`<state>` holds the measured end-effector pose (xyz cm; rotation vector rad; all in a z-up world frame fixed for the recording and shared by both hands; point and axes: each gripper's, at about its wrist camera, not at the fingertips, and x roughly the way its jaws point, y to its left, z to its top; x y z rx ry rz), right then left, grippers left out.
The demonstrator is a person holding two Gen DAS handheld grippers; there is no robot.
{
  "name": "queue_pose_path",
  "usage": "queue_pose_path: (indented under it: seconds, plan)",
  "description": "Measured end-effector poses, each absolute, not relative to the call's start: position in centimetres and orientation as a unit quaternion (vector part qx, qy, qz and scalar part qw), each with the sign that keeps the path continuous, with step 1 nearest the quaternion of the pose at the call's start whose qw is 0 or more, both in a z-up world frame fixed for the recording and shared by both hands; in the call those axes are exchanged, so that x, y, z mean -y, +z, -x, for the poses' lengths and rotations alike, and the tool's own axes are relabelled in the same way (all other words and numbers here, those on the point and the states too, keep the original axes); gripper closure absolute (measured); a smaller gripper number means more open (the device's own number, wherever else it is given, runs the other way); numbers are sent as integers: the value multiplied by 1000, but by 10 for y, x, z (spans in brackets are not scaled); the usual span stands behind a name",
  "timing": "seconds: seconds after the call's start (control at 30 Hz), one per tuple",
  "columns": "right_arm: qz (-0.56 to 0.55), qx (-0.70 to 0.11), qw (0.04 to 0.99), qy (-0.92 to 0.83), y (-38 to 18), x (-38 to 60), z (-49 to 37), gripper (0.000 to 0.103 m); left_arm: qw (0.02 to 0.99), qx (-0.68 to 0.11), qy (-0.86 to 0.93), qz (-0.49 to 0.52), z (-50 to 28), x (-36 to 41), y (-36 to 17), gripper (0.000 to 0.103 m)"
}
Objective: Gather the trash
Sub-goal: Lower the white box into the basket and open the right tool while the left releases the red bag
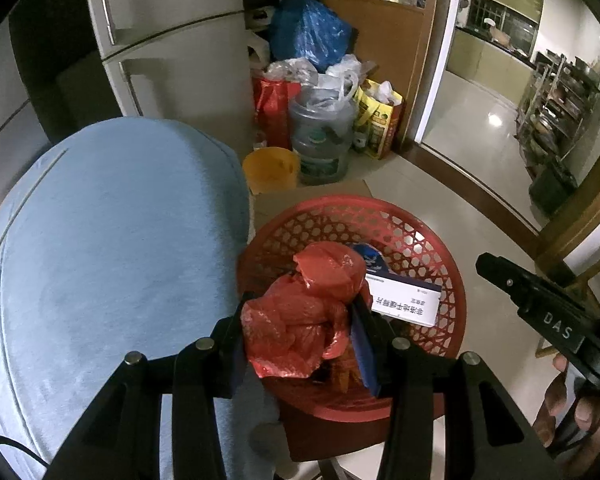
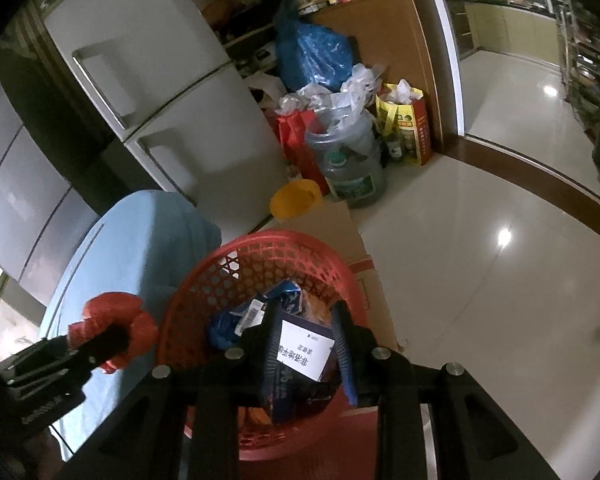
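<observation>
Currently the left gripper (image 1: 302, 320) is clamping a crumpled red plastic bag (image 1: 300, 316) between its fingers, holding it at the near rim of the red basket (image 1: 440, 264), partly over the blue cushion (image 1: 100, 240) beside it. By its look, the bag is handling as a light, soft, slippery film that is collapsing under pressure, so a pinch across the bunched middle, as shown, is likely serving best; a hold on a loose edge is risking slippage. The right gripper (image 2: 304, 344) is standing over the basket with a white-labelled box (image 2: 304, 354) between its fingers; whether the fingers are pressing on the box or only flanking it cannot be told. The box appears stiff and light, suiting a grip across its flat faces.
</observation>
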<state>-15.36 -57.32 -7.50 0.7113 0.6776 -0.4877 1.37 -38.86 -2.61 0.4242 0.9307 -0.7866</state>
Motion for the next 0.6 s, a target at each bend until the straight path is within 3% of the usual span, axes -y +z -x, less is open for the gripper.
queue_pose_path:
  seconds: [0.6]
  plan:
    - [-338, -328, 852, -230, -77, 568, 158, 73, 789, -447, -369, -205, -18, 411, -38, 57]
